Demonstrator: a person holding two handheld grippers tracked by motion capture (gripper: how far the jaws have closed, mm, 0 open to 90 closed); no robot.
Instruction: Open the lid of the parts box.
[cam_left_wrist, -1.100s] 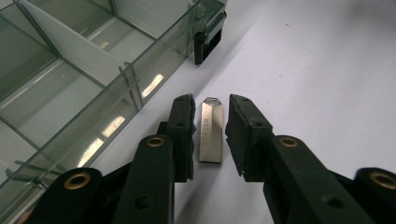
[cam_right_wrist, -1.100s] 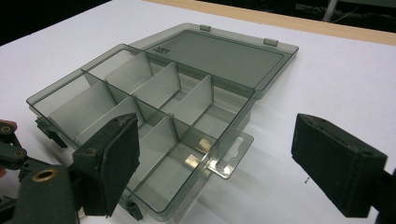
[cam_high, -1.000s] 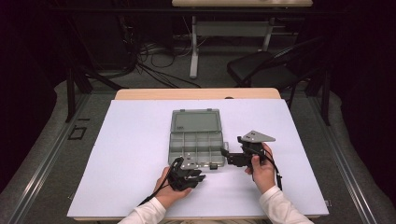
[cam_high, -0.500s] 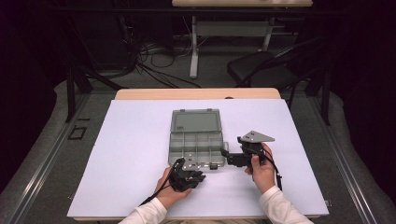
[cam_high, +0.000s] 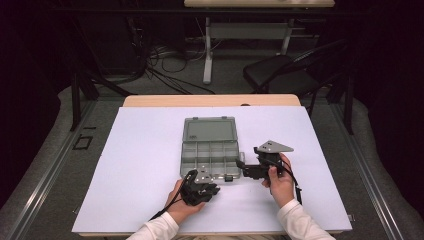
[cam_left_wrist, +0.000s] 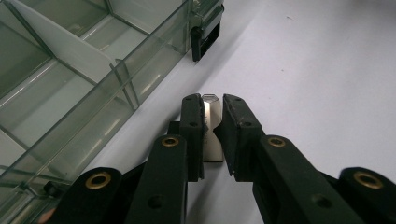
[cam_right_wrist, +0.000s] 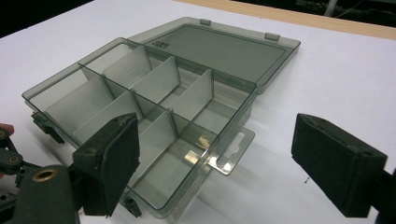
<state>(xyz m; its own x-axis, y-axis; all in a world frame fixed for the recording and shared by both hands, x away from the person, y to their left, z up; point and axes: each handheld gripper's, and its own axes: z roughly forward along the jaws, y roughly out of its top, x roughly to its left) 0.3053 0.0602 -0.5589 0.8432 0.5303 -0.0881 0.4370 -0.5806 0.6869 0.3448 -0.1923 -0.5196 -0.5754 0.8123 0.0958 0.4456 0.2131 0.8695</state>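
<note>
Two grippers are at work near the lower middle of the high view, on a white table (cam_high: 150, 165) whose wooden far edge shows at the top. Between them lies a clear grey plastic organizer box (cam_high: 212, 155) with its lid (cam_high: 209, 130) folded flat open toward the upper part of the frame. The left gripper (cam_high: 199, 189), held in the person's left hand (cam_high: 181, 206), sits just below the box's near edge, at the lower centre of that view. In the left gripper view its two black jaws rise from the bottom and have just been closing around a small shiny metal piece (cam_left_wrist: 211, 128), which stands between them on the white surface in the middle of the frame; the left pad lies against it, while whether the right pad presses it I cannot tell for sure. The box wall and its dividers (cam_left_wrist: 70, 51) fill the upper left there, with a black latch (cam_left_wrist: 204, 39) at the top centre, near the metal piece but apart from it. The right gripper (cam_high: 239, 165), in the right hand (cam_high: 280, 180), points leftward at the box's lower right corner in the high view. In the right gripper view its jaws stand wide apart with nothing between the pads, and the box (cam_right_wrist: 154, 116), its compartments bare, lies across the left and centre of the frame, its hang tab (cam_right_wrist: 232, 154) sticking out toward the lower middle.
</note>
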